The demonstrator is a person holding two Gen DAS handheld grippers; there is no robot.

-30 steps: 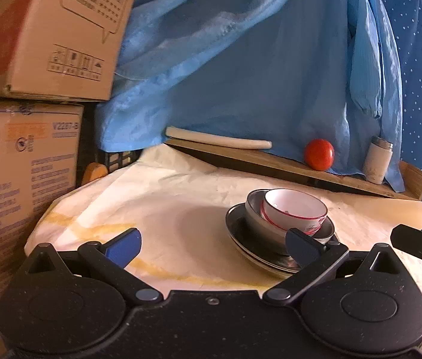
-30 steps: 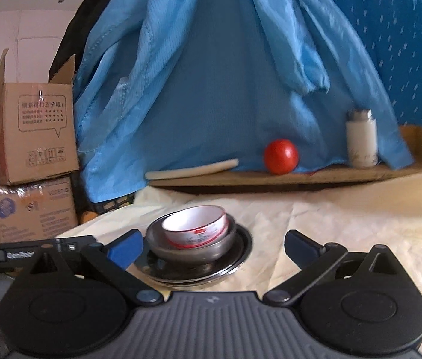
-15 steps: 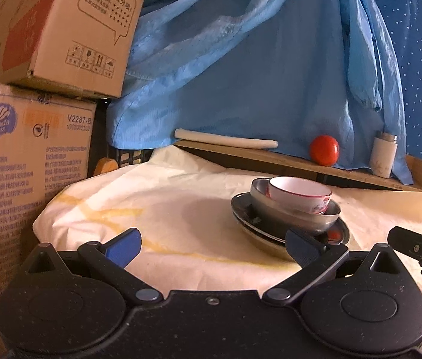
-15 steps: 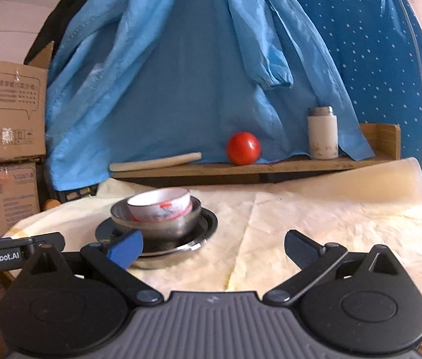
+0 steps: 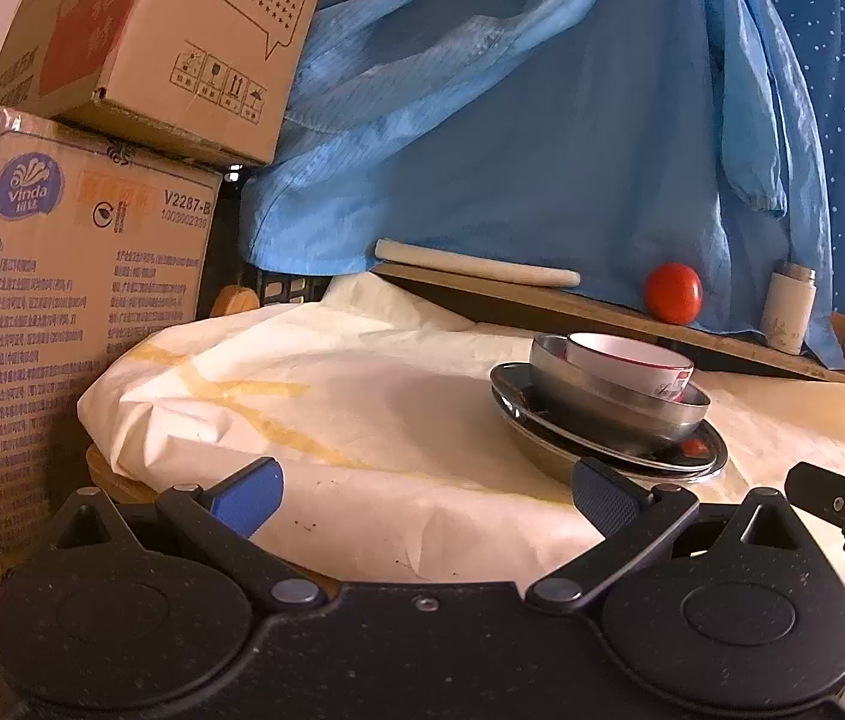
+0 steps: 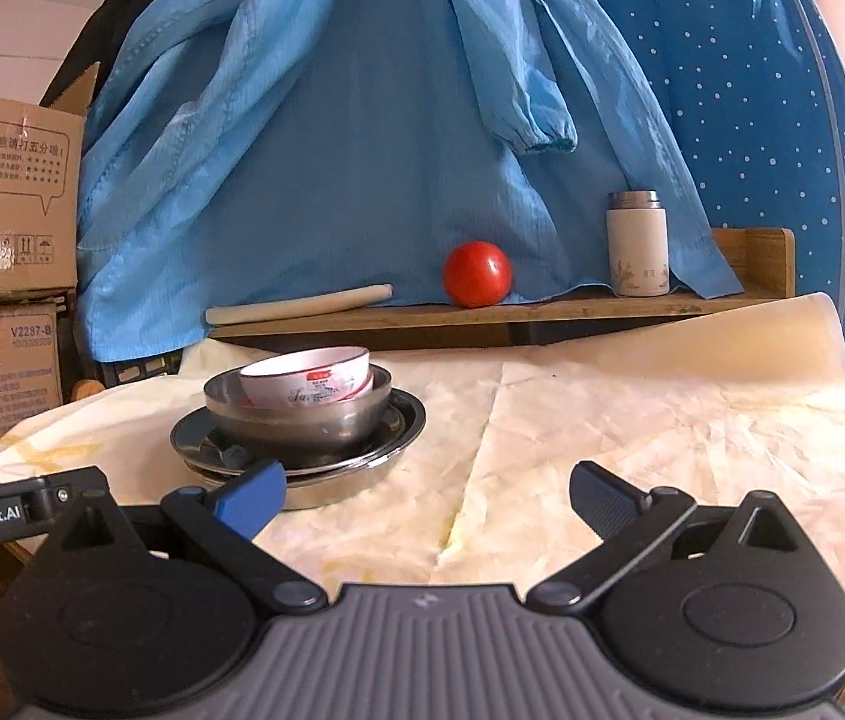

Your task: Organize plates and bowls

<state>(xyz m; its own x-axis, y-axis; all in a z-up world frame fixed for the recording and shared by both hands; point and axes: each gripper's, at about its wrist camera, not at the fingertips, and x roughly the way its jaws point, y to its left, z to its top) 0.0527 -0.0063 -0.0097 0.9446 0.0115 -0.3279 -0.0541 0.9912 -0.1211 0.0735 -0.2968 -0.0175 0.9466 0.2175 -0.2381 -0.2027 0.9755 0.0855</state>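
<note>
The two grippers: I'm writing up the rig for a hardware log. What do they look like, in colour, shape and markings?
The left gripper has a speckled black body, two round discs, black linkage arms and blue finger pads. The right gripper is the same build, with a ribbed grey centre. White lettering on the left gripper's side reads GenRobot.AI.

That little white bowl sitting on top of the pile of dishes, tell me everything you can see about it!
The white bowl is small and round, glossy like ceramic or melamine, with a thin red line around its rim and a red label with script on its side. It sits slightly tilted inside a larger steel bowl, which rests on stacked steel plates on the cream table cover. What shows of its inside looks empty. Neither gripper touches it.
</note>
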